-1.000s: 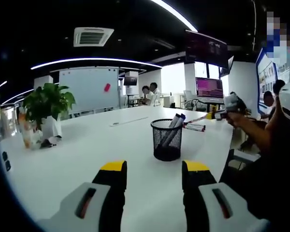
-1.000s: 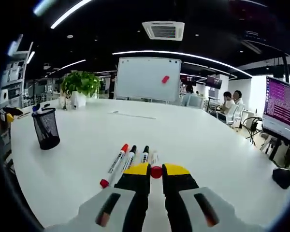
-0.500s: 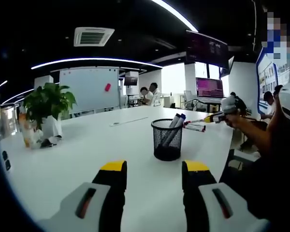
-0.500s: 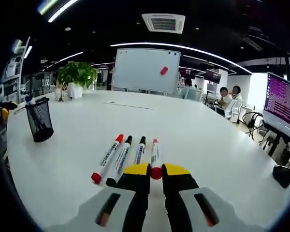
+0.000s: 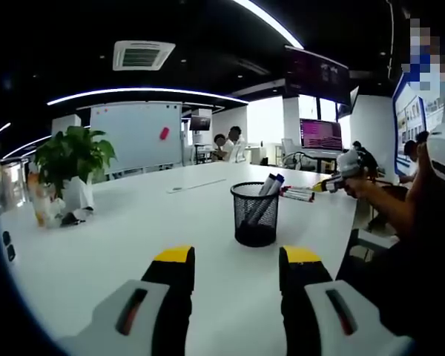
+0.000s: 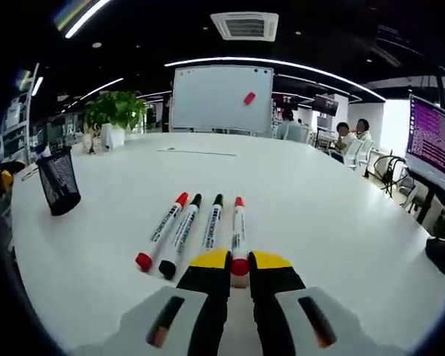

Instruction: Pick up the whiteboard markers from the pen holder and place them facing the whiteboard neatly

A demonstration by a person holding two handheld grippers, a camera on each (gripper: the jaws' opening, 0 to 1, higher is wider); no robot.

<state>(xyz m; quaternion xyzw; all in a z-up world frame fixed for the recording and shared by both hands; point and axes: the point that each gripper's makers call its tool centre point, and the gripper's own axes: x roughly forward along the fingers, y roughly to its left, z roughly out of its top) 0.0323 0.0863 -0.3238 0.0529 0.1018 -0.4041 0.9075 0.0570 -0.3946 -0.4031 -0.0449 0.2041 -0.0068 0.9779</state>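
As we looked along the right tongs, their jaws stood close together with the red end of a marker between them; we could not tell for certain whether they pinched it or merely flanked it. That marker lay flat on the white tabletop, its red-capped far end pointing toward the whiteboard. Just beside it on the left lay three more in a row: a black marker, a second black marker and a red marker. All four ran roughly parallel, fanning slightly, apart from one another. The holder, a black mesh cup, stood well apart at the left, with a plant beyond it.

In the left gripper view, the left tongs stood wide open and held nothing, low over the tabletop. The holder stood ahead of them with two markers leaning in it, their tips above the rim. Past it, the right tongs came in from the right in a person's hand, near the row of markers. The whiteboard stood far behind, the plant at the left.
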